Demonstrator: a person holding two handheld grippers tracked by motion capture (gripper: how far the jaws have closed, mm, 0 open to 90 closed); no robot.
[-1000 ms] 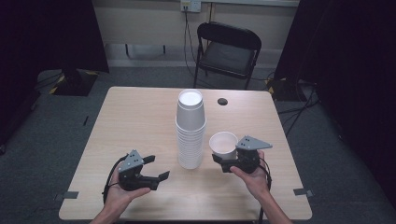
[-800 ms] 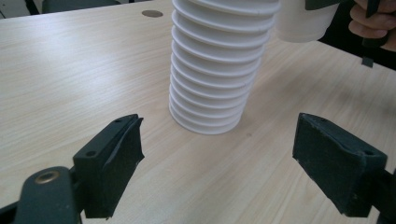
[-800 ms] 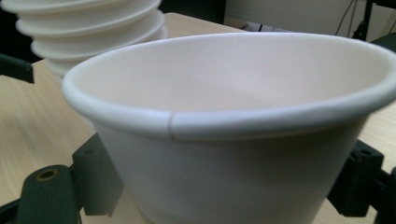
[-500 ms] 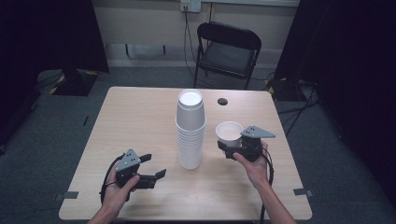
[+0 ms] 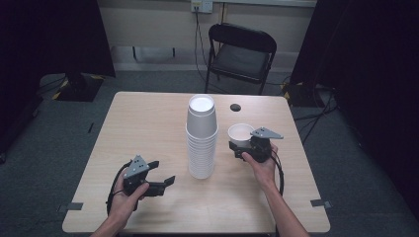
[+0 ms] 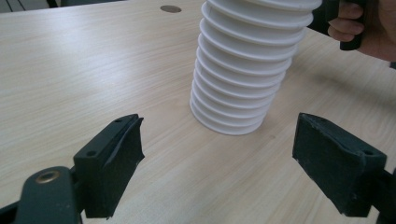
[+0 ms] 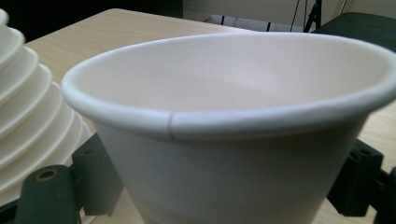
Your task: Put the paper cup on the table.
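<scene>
a: what step is going on here?

b: the right claw (image 5: 243, 149) is gripping a single white cup (image 5: 240, 134), mouth up, just to the right of the stack of cups (image 5: 201, 138) standing upside down in the middle of the table (image 5: 148, 123). i'm reading it as a cup pulled from the stack and being placed.

a: and the left claw (image 5: 163, 175)?

b: it's sitting open and holding nothing, low over the near left of the table, aimed at the stack's base.

a: next move?

b: probably lowering the cup until its base is resting flat, well clear of the stack, then easing the jaws apart without tipping it.

a: counts?

b: one stack, roughly a dozen rims showing; one loose cup; two claws; one small dark disc (image 5: 235, 107) near the far edge; one folding chair (image 5: 241, 54) beyond.
</scene>
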